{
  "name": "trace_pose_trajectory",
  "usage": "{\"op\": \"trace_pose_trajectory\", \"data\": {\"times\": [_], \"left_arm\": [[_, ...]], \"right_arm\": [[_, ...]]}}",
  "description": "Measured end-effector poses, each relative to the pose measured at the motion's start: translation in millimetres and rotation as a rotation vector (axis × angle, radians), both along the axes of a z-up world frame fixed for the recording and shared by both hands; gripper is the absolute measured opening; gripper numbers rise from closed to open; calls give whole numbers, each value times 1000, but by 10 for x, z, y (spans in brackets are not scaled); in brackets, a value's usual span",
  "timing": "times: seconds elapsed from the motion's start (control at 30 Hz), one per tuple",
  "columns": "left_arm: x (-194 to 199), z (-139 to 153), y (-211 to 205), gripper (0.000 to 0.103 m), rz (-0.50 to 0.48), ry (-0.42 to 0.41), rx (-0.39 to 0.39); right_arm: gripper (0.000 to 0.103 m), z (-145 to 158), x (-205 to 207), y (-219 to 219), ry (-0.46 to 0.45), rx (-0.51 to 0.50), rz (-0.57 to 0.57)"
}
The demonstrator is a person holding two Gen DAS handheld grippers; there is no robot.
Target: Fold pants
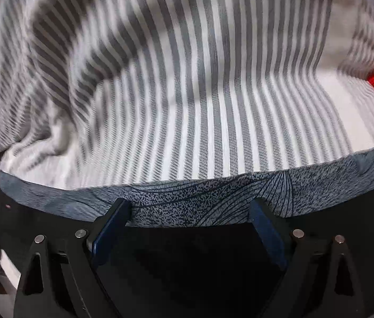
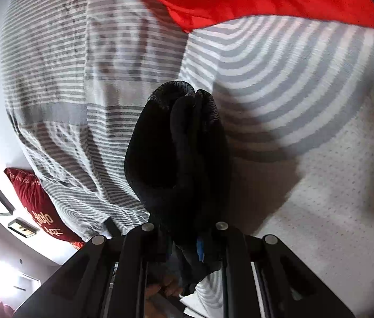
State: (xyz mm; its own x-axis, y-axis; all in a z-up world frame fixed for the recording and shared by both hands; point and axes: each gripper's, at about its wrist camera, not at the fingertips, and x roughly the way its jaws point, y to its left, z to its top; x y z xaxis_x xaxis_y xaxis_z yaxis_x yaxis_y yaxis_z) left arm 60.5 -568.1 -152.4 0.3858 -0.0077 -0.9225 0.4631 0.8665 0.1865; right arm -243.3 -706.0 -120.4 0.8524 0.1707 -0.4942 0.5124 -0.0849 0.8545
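Left gripper (image 1: 189, 212): jaws wide apart, nothing between them, poised over patterned grey sheet (image 1: 213, 198) at bed's near edge, beside striped blanket (image 1: 187, 92). Right gripper (image 2: 187, 228): jaws clamped on bunched black pants (image 2: 176, 145), held above striped blanket (image 2: 266, 79); red cloth (image 2: 266, 0) along far edge.

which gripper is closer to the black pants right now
Right. The right gripper is clamped on the bunched black pants. The left gripper is open over patterned blue-grey fabric and striped bedding, no pants in its view.
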Motion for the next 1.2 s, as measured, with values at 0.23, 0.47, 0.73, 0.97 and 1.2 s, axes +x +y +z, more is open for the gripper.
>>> {"op": "trace_pose_trajectory", "data": {"times": [0.23, 0.47, 0.73, 0.97, 1.2], "left_arm": [[127, 22, 100, 94, 3, 36, -59], [301, 228, 481, 93, 22, 49, -135], [504, 555, 1285, 94, 83, 11, -202], [642, 591, 2280, 94, 197, -11, -155], [610, 418, 3144, 94, 301, 21, -96]], "right_arm": [[14, 292, 239, 77, -65, -33, 43], [14, 699, 665, 309, -100, -95, 146], [15, 1000, 1483, 1000, -68, -200, 346], [15, 730, 2312, 2011, 66, -325, 629], [21, 174, 2712, 2815, 284, -441, 832]]}}
